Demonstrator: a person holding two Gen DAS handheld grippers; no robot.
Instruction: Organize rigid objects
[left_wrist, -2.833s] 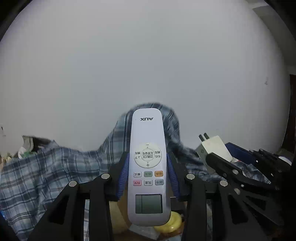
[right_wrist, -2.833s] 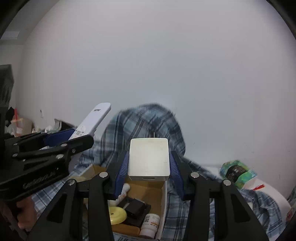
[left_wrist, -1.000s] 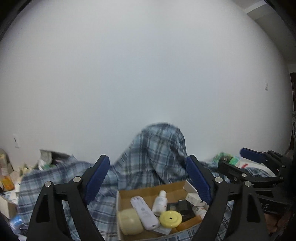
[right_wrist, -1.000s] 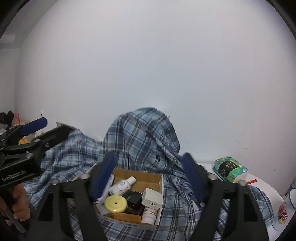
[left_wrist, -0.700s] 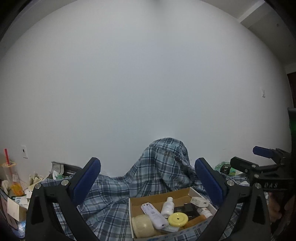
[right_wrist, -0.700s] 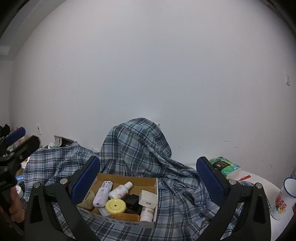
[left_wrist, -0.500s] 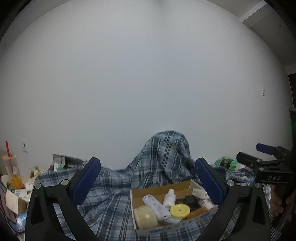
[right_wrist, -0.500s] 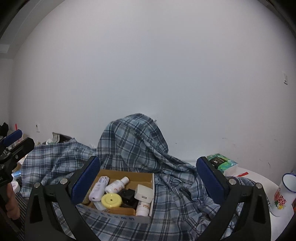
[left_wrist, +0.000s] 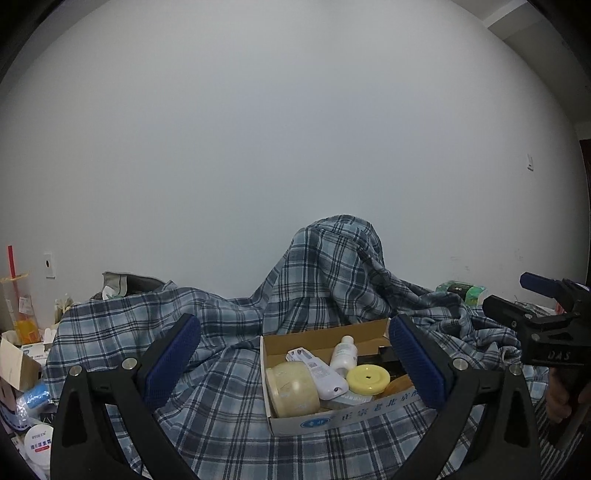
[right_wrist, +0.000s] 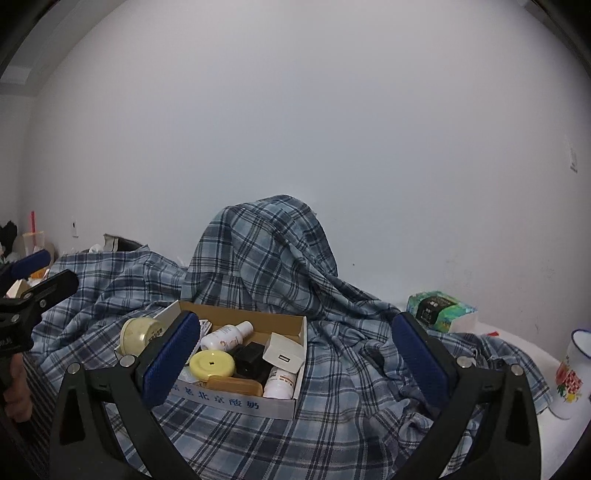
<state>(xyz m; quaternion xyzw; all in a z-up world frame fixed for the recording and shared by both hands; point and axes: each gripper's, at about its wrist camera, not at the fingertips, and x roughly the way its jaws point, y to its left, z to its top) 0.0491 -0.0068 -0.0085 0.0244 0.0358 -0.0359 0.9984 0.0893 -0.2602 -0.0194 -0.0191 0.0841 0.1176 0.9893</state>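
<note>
A cardboard box (left_wrist: 314, 341) (right_wrist: 291, 404) rests on a blue plaid cloth (left_wrist: 221, 369) (right_wrist: 351, 332). Inside lie a white remote control (left_wrist: 321, 374), a white charger block (right_wrist: 282, 352), a white bottle (left_wrist: 344, 355) (right_wrist: 227, 335), a yellow round lid (left_wrist: 368, 378) (right_wrist: 212, 363), a cream jar (left_wrist: 291, 387) (right_wrist: 139, 334) and a black adapter (right_wrist: 251, 354). My left gripper (left_wrist: 293, 363) is open and empty, back from the box. My right gripper (right_wrist: 293, 360) is open and empty too, its left pad in front of the box's left side.
The cloth drapes over a tall hump (right_wrist: 266, 251) against the white wall. A green packet (right_wrist: 437, 310) and a painted mug (right_wrist: 570, 373) stand at the right. Cups, boxes and a jar (left_wrist: 38, 439) crowd the left edge. A person's hand (left_wrist: 561, 398) holds the right gripper.
Both grippers let go of the remote and the charger, which now lie in the box. Both opened wide, drew back from the box and have sunk a little.
</note>
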